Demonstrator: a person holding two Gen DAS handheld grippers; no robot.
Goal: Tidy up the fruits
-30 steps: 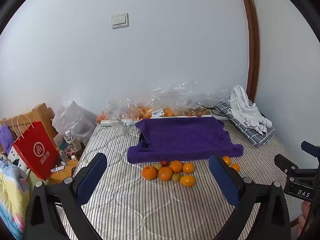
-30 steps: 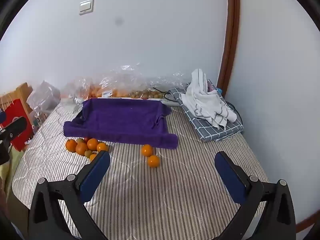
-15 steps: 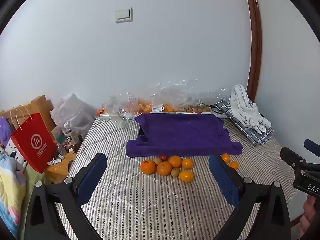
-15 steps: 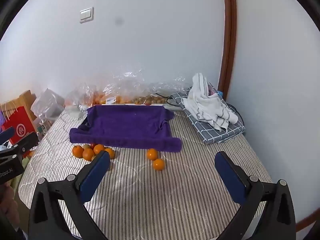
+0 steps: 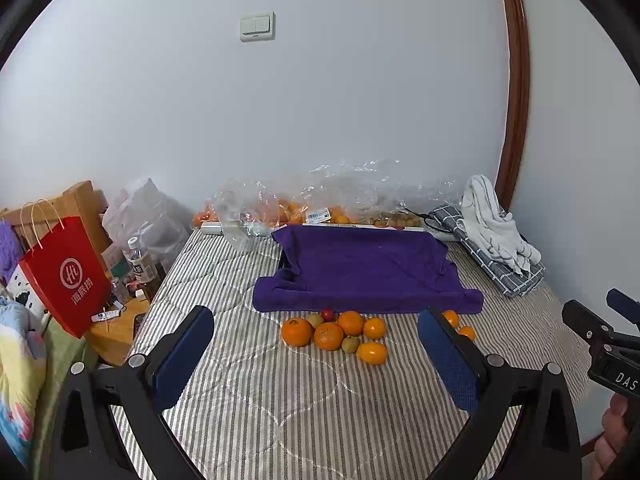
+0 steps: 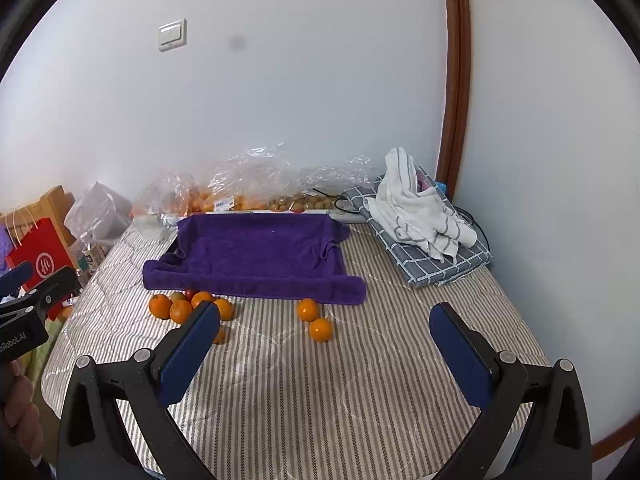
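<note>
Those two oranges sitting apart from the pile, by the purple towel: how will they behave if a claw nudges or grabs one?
The two oranges are round and lie free on the striped quilt, so a nudge would probably roll them. The quilt looks soft, which may slow rolling. The skin looks smooth and firm; the open right claw likely needs a centred grip or the fruit may squirt out.

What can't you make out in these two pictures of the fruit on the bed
- Tray under the purple towel: covered by the towel in both views; its shape is unclear.
- Fruit in the clear plastic bags by the wall: too small and glare-blurred to count.
- Right wrist view: part of the orange cluster hides behind the right tool's finger.
- Left wrist view: the two stray oranges sit partly behind the left tool's finger.
</note>
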